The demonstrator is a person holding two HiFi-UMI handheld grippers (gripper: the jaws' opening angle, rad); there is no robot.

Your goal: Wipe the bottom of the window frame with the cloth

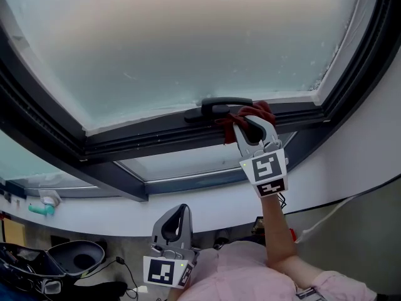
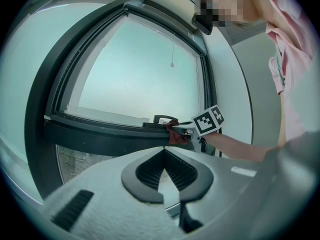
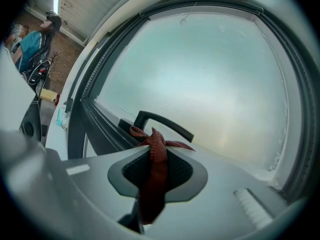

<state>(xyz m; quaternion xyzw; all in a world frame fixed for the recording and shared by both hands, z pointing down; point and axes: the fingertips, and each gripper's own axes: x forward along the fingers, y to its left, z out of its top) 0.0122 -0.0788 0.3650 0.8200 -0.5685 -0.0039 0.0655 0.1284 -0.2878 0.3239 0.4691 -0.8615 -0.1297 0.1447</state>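
Left hand-held gripper (image 1: 177,218) hangs low by the person's chest, jaws together w/ nothing btwn them, well apart from the work. Right hand-held gripper (image 1: 254,129) is clamped on the red cloth (image 1: 249,114), which seems pressed to the window frame (image 1: 138,140) bottom rail, w/ the black handle (image 1: 220,105) just left of its tips. Wiping looks underway; next prob. a sideways drag along the rail under steady pressure. Count: 2 grippers, 1 cloth, 1 handle.

Diffuse window (image 1: 188,49) backlight, fisheye-warped edges

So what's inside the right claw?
A red cloth, clamped in the right claw, its bunched end poking out near the handle. How far it runs down is hidden.
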